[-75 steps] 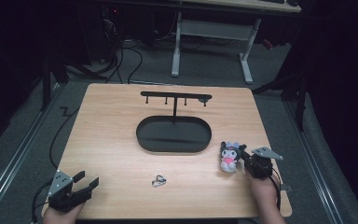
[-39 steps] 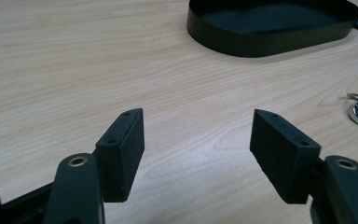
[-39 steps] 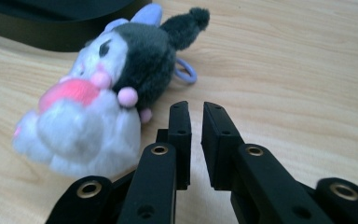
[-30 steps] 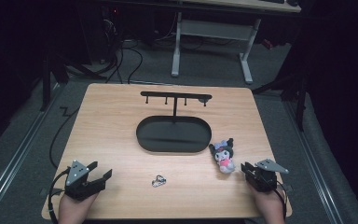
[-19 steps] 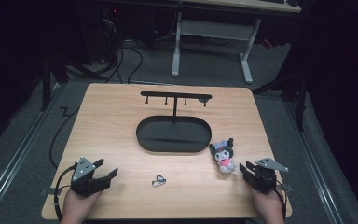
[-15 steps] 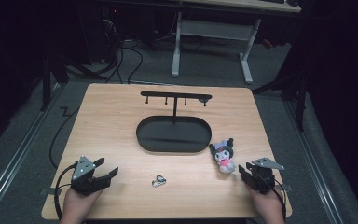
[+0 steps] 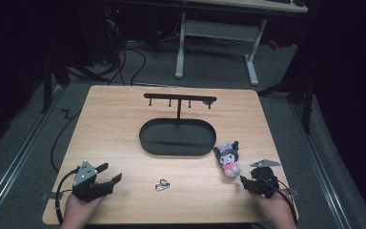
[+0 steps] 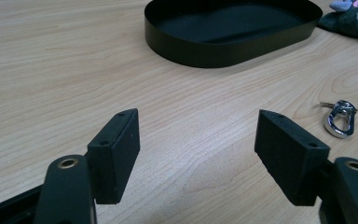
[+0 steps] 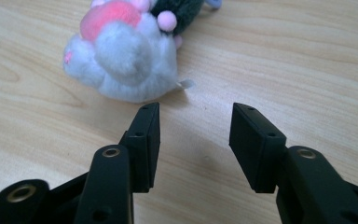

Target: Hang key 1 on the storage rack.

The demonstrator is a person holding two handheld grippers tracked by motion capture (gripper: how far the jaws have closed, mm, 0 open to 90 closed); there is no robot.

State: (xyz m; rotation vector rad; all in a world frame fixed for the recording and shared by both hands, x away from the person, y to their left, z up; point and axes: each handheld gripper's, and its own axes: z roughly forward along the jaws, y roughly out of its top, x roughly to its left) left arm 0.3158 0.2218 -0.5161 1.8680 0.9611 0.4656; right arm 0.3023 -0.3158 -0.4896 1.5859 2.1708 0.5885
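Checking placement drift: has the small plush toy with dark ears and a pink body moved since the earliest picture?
Yes. The plush toy now lies slightly nearer the black oval tray, closer to its right end.

The pale wooden table top (image 7: 114, 129) shows a fine straight grain under a smooth, low-sheen finish. On it, the black oval metal tray (image 8: 233, 28) looks matt and even, its wall thin and clean-edged; the black hook stand (image 7: 179, 101) rising from it has the same dull dark coat. The small silver metal clip (image 8: 339, 119) is polished and mirror-bright. The grey, black and pink plush toy (image 9: 123, 58) is fuzzy cloth, its pile soft and woolly. The flat black gripper pads (image 9: 151, 140) look matt and slightly rubbery, set on smooth black plastic with brass-coloured rivets.
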